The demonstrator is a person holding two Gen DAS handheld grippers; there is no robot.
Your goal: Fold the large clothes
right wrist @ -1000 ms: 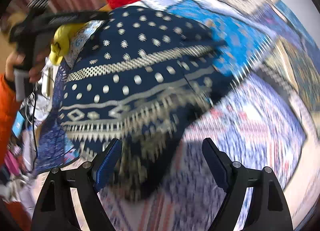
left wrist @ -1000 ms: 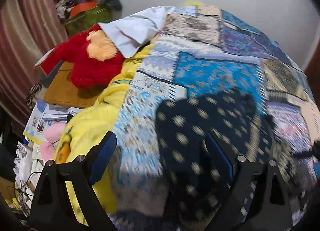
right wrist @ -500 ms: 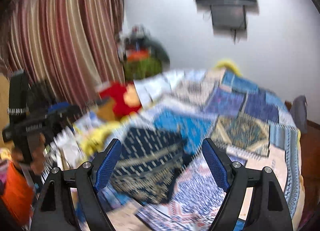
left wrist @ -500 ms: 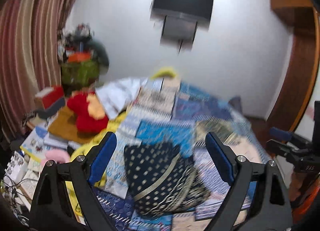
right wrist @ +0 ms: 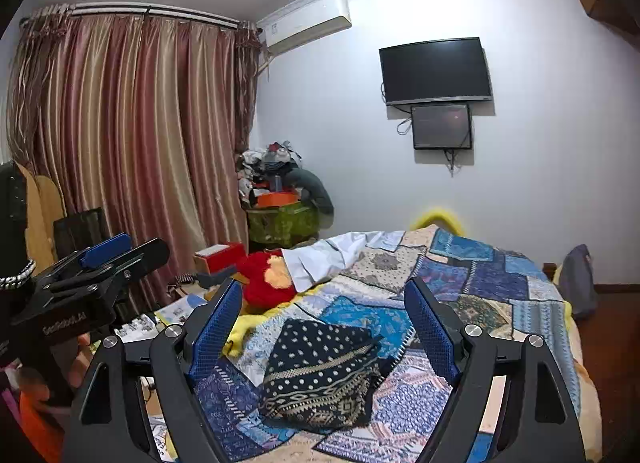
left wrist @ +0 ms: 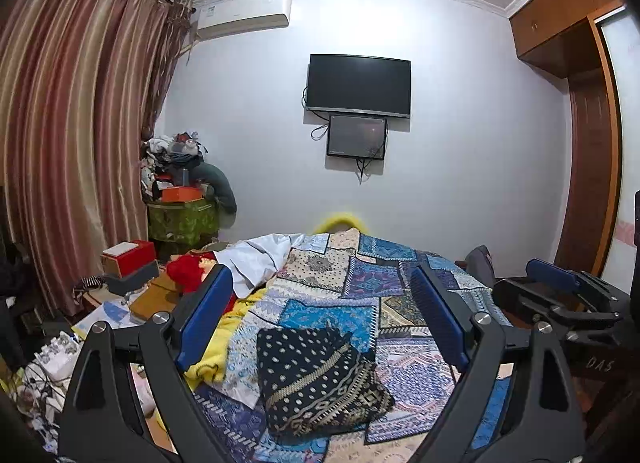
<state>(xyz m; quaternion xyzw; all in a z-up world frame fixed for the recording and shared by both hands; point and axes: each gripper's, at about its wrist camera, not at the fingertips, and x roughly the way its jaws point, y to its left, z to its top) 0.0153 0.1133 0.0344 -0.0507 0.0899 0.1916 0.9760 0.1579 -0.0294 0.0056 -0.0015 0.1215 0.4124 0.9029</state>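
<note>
Lying folded in the lower centre of both frames, the dark dotted garment (left wrist: pixel 316 379) (right wrist: pixel 324 375) rests on the patchwork bedspread (left wrist: pixel 400 287) (right wrist: pixel 480 283). Nothing touches it. The left gripper (left wrist: pixel 320 323) frames it from above with its blue pads (left wrist: pixel 204 319) spread wide and empty. The right gripper (right wrist: pixel 324 327) is likewise released, its pads (right wrist: pixel 432 331) well apart and holding nothing. A red plush toy (right wrist: pixel 268 279) sits at middle left beside a white cloth (right wrist: pixel 320 263). On the far wall, upper right, hangs a dark television (right wrist: pixel 436 71).
</note>
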